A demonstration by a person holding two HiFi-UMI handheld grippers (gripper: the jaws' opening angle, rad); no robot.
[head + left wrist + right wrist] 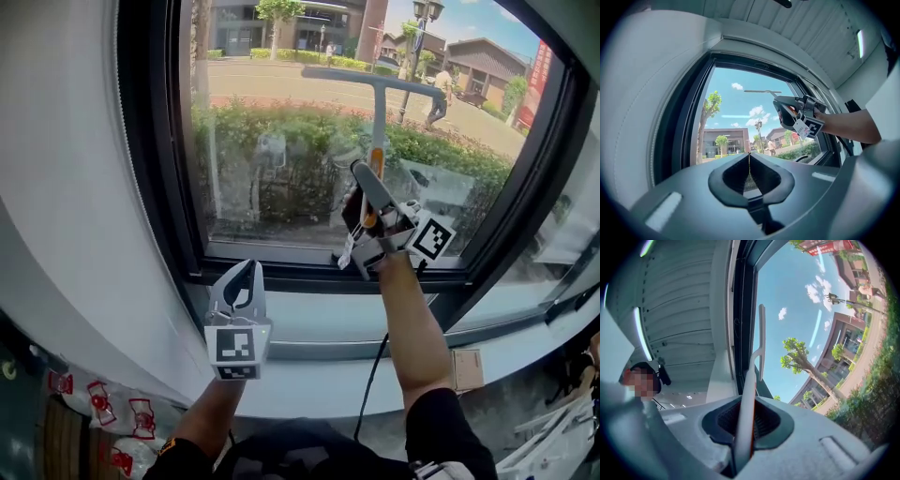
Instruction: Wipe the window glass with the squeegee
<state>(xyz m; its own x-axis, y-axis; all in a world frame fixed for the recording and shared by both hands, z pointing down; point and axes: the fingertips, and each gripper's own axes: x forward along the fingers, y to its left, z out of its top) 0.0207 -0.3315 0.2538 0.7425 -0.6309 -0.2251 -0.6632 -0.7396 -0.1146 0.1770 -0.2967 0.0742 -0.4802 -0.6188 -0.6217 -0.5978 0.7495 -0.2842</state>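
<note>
— When the head view is consulted, where is the squeegee (378, 112)?
— It stands upright before the window glass (272, 141), T-shaped blade at the top and handle pointing down. The right gripper (367, 192) is clamped on the lower handle, arm raised above the sill (319, 323). Contact between blade and pane cannot be confirmed from this view.
— And the left gripper (241, 278)?
— It is low, over the sill and below the window frame (281, 267), well apart from the squeegee, marker cube facing the camera.
— What does the left gripper view report?
— Jaws fully together, only a hairline seam between the pads, nothing held. Beyond them, upper right: the right gripper with the squeegee rising from it, blade horizontal against the sky.
— And the right gripper view?
— Jaws closed on the handle, which runs up from between the pads. The white shaft, with an orange strip along one edge, leads to the blade, which lies parallel to the dark frame upright, just beside it. Trees and buildings show through the glass.
</note>
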